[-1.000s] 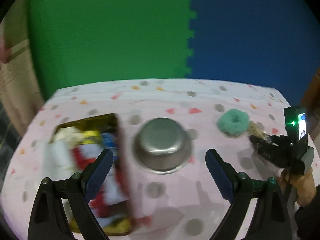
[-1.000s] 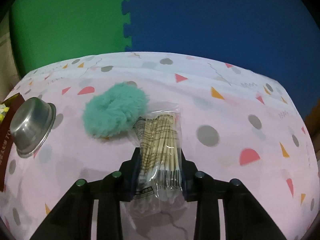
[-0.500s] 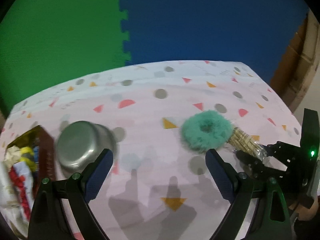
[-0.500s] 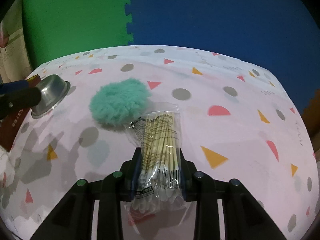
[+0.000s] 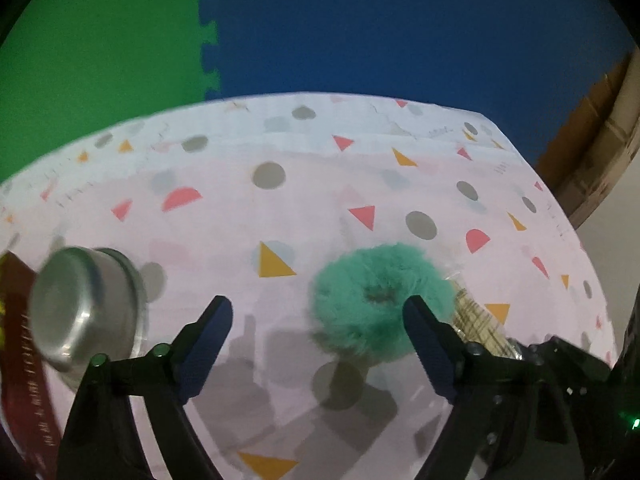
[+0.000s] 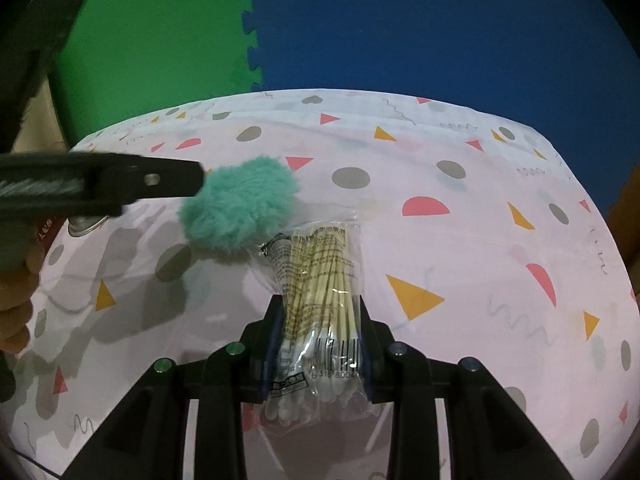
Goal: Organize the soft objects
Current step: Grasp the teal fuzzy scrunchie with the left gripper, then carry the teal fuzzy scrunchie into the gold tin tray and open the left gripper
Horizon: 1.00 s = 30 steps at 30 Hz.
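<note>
Pink tablecloth (image 5: 224, 240) bears fluffy teal, seemingly ring-shaped scrunchie (image 5: 380, 300).

A table covered by a pale pink cloth (image 5: 320, 184) printed with grey dots, pink half-circles and orange and red triangles. Grey shadows fall across the near part of the cloth. Behind the table lie foam mats with jigsaw edges, one green (image 5: 100, 40) on the left, one blue (image 5: 400, 28) on the right. A brown cardboard edge (image 5: 592, 128) shows far right.
</note>
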Each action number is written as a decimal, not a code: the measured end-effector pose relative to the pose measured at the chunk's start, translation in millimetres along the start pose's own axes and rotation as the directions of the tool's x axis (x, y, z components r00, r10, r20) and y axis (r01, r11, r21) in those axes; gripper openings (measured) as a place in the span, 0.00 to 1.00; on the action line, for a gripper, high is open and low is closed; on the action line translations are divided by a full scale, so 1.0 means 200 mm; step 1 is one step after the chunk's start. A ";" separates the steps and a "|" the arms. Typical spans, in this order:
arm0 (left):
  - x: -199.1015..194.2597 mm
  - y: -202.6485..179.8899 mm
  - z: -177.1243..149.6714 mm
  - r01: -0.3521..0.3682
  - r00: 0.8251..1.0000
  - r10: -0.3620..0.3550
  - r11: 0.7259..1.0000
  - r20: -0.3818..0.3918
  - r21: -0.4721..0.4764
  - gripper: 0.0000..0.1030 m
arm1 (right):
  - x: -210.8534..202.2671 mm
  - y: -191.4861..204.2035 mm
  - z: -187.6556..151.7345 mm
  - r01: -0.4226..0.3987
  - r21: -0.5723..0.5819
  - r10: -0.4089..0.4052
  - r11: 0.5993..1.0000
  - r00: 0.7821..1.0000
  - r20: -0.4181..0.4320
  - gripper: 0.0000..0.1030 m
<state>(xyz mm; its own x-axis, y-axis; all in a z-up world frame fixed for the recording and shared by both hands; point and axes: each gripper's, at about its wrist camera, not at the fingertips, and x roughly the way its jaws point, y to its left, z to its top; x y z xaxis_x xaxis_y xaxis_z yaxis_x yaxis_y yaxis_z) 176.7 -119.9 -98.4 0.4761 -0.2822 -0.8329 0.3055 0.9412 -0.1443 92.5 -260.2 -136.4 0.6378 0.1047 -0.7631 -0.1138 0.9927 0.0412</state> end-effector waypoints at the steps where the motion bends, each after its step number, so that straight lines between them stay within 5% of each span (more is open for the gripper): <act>1: 0.03 0.00 0.00 0.009 1.000 -0.009 1.000 -0.017 -0.007 0.74 | 0.00 0.00 0.00 -0.001 0.001 0.001 1.000 1.000 0.000 0.31; 6: 0.15 0.02 -0.01 -0.002 0.997 -0.001 0.999 -0.077 -0.046 0.43 | 0.00 -0.01 0.00 -0.016 0.011 0.016 1.000 1.000 0.001 0.32; 8: 0.14 0.01 -0.03 0.006 0.998 -0.007 1.000 -0.060 -0.010 0.16 | 0.01 -0.01 0.00 -0.018 0.013 0.018 1.000 1.000 0.000 0.32; 17: 0.05 -0.04 -0.14 -0.044 0.998 0.049 0.993 -0.042 0.107 0.11 | 0.01 -0.01 0.00 -0.018 0.011 0.018 1.000 1.000 0.000 0.33; 30: -0.14 0.02 -0.22 -0.073 0.997 0.075 0.994 -0.018 0.080 0.10 | 0.01 0.00 0.00 -0.007 0.002 0.007 1.000 1.000 -0.002 0.33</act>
<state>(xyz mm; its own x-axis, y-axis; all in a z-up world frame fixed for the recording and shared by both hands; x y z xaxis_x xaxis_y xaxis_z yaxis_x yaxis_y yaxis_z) 127.7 -100.8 -98.8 0.4827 -0.2078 -0.8508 0.3351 0.9413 -0.0398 93.7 -260.4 -137.6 0.6356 0.1116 -0.7639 -0.1171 0.9920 0.0476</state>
